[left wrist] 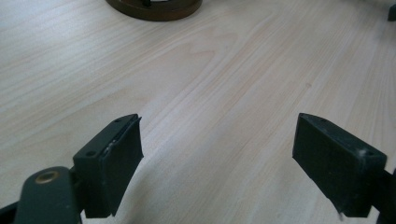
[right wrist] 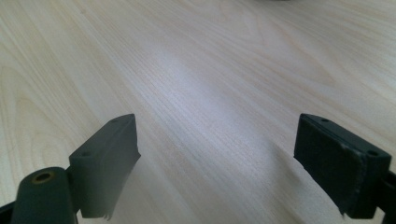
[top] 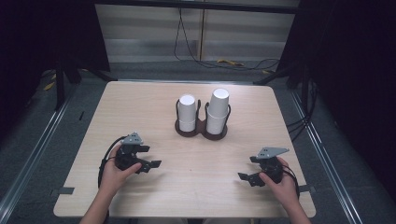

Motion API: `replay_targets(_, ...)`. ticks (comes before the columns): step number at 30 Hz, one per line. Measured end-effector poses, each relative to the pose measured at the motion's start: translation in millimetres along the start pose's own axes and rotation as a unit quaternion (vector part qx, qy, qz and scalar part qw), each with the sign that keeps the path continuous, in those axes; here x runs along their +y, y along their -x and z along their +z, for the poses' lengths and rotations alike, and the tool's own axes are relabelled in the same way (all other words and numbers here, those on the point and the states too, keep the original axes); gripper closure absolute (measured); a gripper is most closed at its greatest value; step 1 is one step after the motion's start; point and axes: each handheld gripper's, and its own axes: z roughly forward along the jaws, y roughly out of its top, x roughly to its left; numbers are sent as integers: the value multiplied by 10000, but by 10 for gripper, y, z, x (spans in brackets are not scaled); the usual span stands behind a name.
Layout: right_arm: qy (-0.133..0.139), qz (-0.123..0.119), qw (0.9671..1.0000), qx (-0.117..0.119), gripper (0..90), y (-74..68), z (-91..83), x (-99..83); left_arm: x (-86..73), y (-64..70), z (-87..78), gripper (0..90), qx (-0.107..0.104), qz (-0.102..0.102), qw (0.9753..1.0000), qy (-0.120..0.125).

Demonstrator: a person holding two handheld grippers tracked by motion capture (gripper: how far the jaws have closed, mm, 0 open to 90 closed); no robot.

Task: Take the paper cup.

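Two stacks of white paper cups stand upside down in a dark two-ring holder (top: 201, 131) at the middle of the wooden table (top: 140, 100). The left stack (top: 187, 112) is shorter than the right stack (top: 218, 111). My left gripper (top: 150, 157) rests low at the near left, open, with nothing between its jaws (left wrist: 217, 158). The holder's dark base (left wrist: 154, 9) shows ahead of it at the top edge. My right gripper (top: 247, 169) sits at the near right, also open and empty (right wrist: 217, 158), over bare wood.
Metal rails run along the floor on both sides of the table. Cables (top: 233, 63) lie on the floor beyond the far edge. Bare tabletop lies between the two grippers and in front of the holder.
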Motion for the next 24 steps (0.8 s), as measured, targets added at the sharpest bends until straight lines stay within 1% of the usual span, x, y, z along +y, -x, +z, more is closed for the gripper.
replay_targets(3, -13, 9, 10000, -65, 133, 16, -16, -1, 6, 10, 0, 156, -25, 17, 10000, 14)
replay_targets(4, -17, 21, 9999, -109, 133, 27, -22, -2, 9, 16, -1, 156, -35, 33, 10000, -18)
replay_targets(7, -21, -7, 9999, -108, 133, 20, -26, 4, 11, 19, 2, 156, -13, 19, 10000, -20)
replay_targets(9, -9, -71, 9999, -91, 134, 6, -30, 15, 14, 13, 2, 156, -20, 30, 10000, -15)
replay_targets(10, -1, -78, 9999, -82, 133, -5, -29, 20, 17, 14, 6, 156, -60, -9, 10000, -37)
replay_targets(14, 8, -77, 10000, -42, 134, -8, -32, 24, 32, 15, 14, 156, -43, -7, 10000, -57)
replay_targets(15, -5, -73, 10000, -40, 134, -11, -35, 23, 47, 13, 10, 156, -32, 30, 9999, -97)
replay_targets(17, -7, -101, 9999, -47, 134, -14, -36, 23, 53, 18, 14, 156, -52, 16, 9999, -90)
replay_targets(21, 13, -129, 9999, -25, 134, -26, -43, 19, 81, 46, 42, 156, -59, 99, 9997, -204)
replay_targets(22, 3, -123, 9999, -24, 134, -27, -43, 16, 92, 54, 59, 157, -60, 145, 9996, -235)
replay_targets(24, 41, -48, 10000, 31, 134, -29, -38, 16, 98, 62, 68, 157, -64, 125, 9996, -226)
